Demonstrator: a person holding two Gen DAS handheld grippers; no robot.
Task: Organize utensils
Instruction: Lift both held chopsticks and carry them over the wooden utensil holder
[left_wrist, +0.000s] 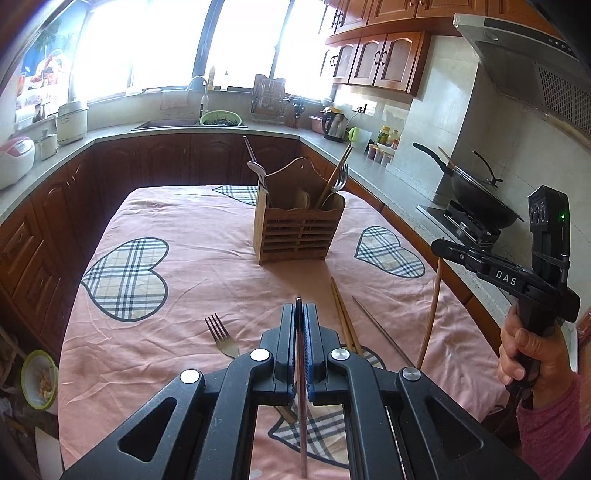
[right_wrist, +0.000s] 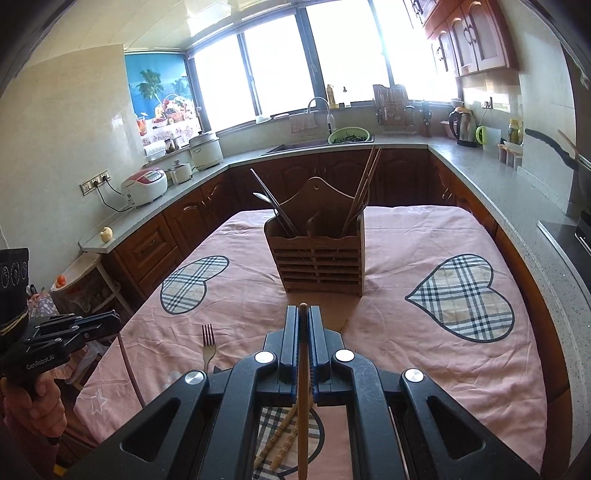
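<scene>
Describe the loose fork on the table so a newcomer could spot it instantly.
Start at the table with the pink cloth and its plaid hearts, with the wooden utensil holder standing mid-table. The fork lies flat on the cloth, nearer than the holder and to its left. It is the only pronged metal piece lying loose; the other loose pieces are straight chopsticks.

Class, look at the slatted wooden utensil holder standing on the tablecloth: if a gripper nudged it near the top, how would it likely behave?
The wooden utensil holder looks stiff and boxy, so it probably slides rather than rolls. Tall utensils leaning out raise its weight, so a high push might tip it. The tablecloth may bunch and drag.
</scene>
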